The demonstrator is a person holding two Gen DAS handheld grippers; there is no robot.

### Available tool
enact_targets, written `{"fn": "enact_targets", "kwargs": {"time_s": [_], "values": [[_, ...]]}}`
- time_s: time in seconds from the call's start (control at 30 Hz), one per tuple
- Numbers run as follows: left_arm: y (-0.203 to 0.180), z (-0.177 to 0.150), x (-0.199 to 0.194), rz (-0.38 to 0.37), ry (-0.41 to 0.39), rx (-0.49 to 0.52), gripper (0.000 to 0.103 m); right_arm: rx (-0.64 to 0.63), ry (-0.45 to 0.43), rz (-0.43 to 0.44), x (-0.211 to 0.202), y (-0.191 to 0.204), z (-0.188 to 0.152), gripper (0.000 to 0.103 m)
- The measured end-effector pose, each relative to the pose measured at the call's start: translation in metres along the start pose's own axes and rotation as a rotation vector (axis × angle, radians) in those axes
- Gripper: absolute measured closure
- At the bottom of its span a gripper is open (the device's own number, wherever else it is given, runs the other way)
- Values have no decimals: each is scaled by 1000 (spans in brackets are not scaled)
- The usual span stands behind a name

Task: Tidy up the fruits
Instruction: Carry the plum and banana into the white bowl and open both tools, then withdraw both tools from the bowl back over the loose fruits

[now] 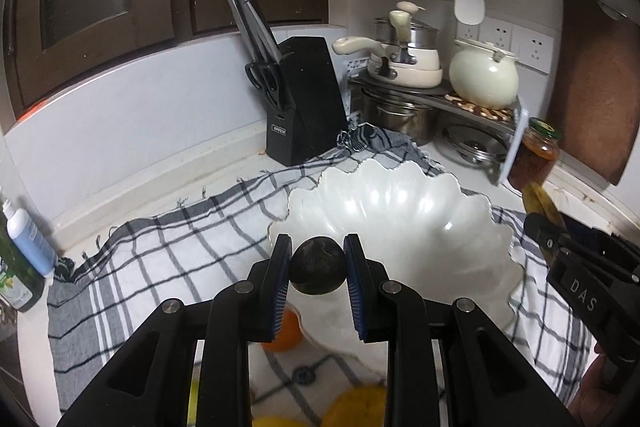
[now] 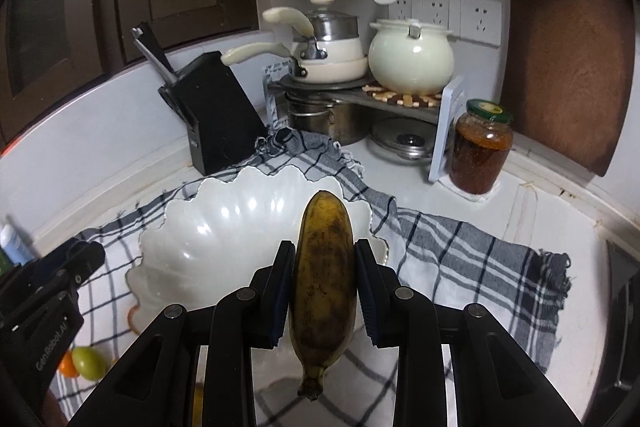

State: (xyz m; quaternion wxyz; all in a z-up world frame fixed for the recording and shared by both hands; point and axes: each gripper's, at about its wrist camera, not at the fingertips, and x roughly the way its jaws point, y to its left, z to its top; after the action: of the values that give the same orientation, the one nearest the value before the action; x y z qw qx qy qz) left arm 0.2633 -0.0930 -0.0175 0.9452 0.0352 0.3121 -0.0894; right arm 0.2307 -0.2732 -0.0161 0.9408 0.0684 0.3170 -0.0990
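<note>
Across the middle of both frames: checked cloth (image 1: 168,247), grey and white, spread over a pale counter. On it, centre frame: white scalloped bowl (image 1: 400,211), nothing visible inside. Upper centre: black knife block (image 1: 308,103); to its right, a rack with cream pots (image 2: 412,59). Right of centre in the right wrist view: jar (image 2: 482,147) with green lid, dark contents.

Lower centre, right wrist view: right gripper (image 2: 325,267), pads pressed to both sides of a brown-spotted banana (image 2: 326,283), held lengthwise above the bowl's near rim, stem toward the camera.

Lower centre, left wrist view: left gripper (image 1: 318,263), clamped on a small dark round fruit (image 1: 318,271), also above the near rim.

Bottom edge: orange fruit (image 1: 286,337), yellow fruits (image 1: 356,407), green fruit (image 2: 90,363), on the cloth.
</note>
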Motion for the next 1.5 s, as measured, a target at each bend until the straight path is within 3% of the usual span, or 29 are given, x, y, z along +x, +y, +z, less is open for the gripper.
{"fn": "enact_targets", "kwargs": {"time_s": [0.53, 1.07, 1.13, 1.2, 1.23, 1.27, 1.33, 1.37, 1.5], "values": [[-1, 15, 67, 6, 83, -18, 76, -2, 72, -44, 65, -5, 14, 72], [-7, 0, 102, -1, 178, -20, 75, -8, 169, -61, 96, -10, 6, 72], [-8, -1, 103, 5, 189, -19, 71, -9, 180, -62, 97, -10, 6, 72], [-7, 0, 100, 14, 180, -16, 56, -17, 175, -80, 96, -10, 7, 69], [-7, 0, 98, 21, 173, -13, 49, -21, 171, -87, 94, -10, 8, 59], [-7, 0, 96, 29, 164, -9, 46, -21, 162, -91, 92, -11, 9, 48], [-6, 2, 94, 32, 164, -9, 42, -22, 137, -110, 86, -11, 10, 36], [-5, 2, 92, 33, 166, -11, 34, -20, 130, -112, 83, -11, 11, 30], [-4, 5, 79, 69, 128, -4, 21, -9, 98, -121, 69, -11, 14, 17]]}}
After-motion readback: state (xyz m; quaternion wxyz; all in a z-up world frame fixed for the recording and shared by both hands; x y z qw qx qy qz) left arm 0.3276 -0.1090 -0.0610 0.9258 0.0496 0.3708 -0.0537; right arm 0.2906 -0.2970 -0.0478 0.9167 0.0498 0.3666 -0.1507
